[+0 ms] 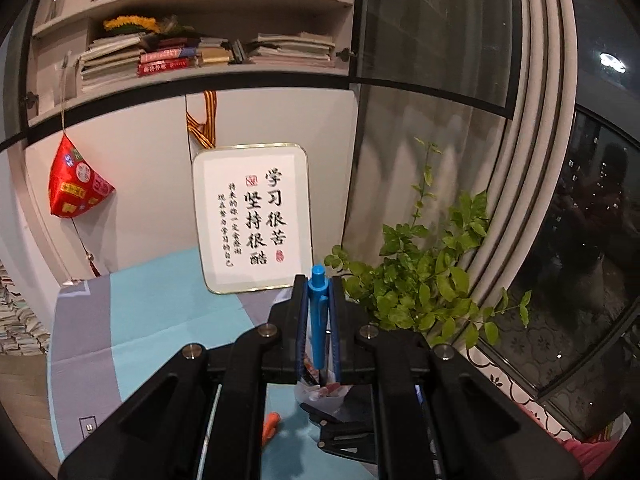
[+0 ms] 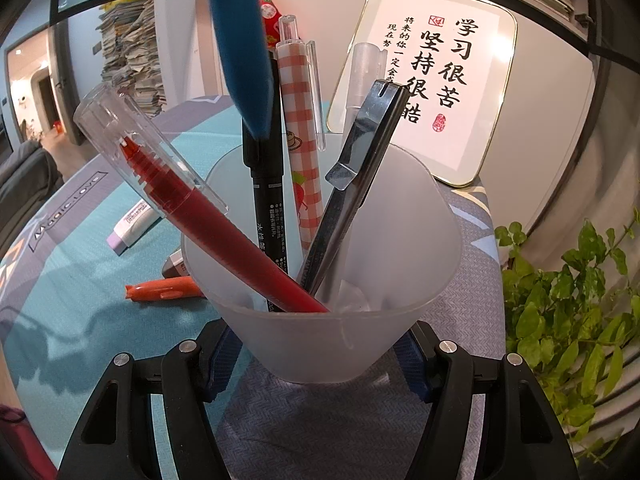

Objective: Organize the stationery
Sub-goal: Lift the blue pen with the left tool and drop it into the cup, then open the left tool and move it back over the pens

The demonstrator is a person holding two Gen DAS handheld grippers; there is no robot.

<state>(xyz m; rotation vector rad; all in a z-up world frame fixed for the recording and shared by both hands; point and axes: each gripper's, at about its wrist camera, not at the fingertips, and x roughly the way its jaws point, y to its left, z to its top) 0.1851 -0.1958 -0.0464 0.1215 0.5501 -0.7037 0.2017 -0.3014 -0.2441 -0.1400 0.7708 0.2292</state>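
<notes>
Pinching a smooth blue pen (image 1: 319,320) upright between its narrow jaws, the left tool (image 1: 319,312) shows only its own view of that grip, while the right view shows the pen's blurred barrel at twelve o'clock above the cup. Clamped wide on a frosted, translucent plastic cup (image 2: 320,340), the right tool (image 2: 316,354) carries it over the woven blue-grey bench (image 2: 320,412). Inside lean a red pen (image 2: 224,216), black marker (image 2: 267,200), checked pen (image 2: 300,128) and dark clip pen (image 2: 356,176); an orange pen (image 2: 164,292) lies at nine o'clock.

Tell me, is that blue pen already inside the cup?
Not yet. The blue pen sits clamped in the left tongs, hanging above the frosted cup.
</notes>
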